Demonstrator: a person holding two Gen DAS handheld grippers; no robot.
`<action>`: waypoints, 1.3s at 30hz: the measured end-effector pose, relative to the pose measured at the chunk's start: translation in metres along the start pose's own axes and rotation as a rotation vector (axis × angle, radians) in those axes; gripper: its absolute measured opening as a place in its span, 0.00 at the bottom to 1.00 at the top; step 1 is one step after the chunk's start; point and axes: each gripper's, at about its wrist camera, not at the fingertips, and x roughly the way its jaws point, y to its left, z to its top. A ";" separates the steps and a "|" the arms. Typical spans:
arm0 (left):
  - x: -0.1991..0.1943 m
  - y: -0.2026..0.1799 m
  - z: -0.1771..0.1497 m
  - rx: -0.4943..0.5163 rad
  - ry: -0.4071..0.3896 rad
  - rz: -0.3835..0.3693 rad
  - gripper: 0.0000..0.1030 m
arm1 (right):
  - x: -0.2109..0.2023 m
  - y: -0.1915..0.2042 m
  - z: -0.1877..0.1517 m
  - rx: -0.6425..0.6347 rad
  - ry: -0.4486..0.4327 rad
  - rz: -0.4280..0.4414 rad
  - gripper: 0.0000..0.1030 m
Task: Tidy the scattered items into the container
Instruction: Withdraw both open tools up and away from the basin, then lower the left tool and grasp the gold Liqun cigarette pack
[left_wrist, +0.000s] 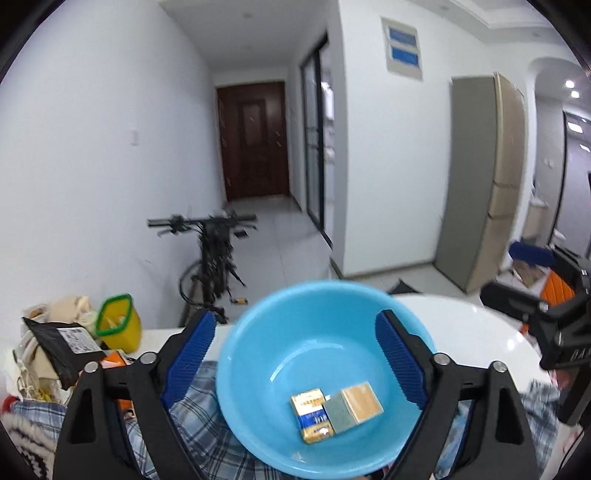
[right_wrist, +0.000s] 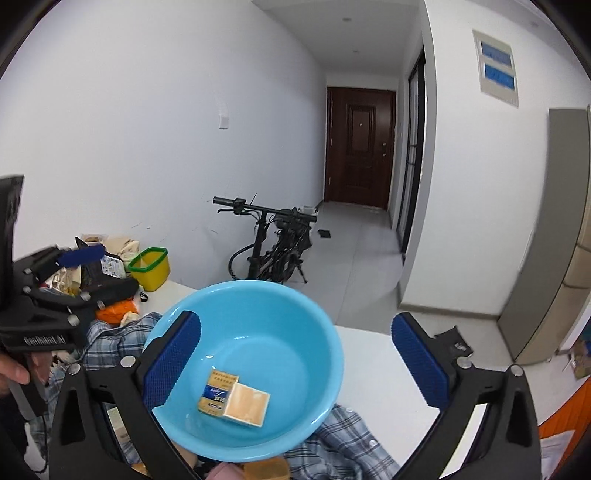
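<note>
both grippers, left (left_wrist: 295, 354) and right (right_wrist: 295, 360), hover wide open, empty, above the basin (right_wrist: 295, 302).

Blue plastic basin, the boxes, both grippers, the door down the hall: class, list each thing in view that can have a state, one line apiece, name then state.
Round blue plastic basin: upright, two boxes inside.
Gold-and-blue cardboard box: lying flat in the basin.
Tan cardboard box: lying against the gold-and-blue box.
Left gripper: open, empty.
Right gripper: open, empty.
Dark brown wooden door: closed.
Yellow bin with green rim: upright, lidless.
Black bicycle: parked by the wall.
</note>
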 end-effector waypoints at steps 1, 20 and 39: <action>-0.003 0.002 0.001 -0.018 -0.005 -0.012 0.89 | -0.001 0.000 0.000 -0.001 -0.003 -0.003 1.00; -0.088 0.001 -0.087 0.017 -0.024 -0.131 0.89 | -0.081 0.006 -0.079 0.045 -0.066 0.036 1.00; -0.058 -0.008 -0.214 0.017 0.208 -0.125 0.89 | -0.068 0.016 -0.206 0.167 0.068 -0.018 1.00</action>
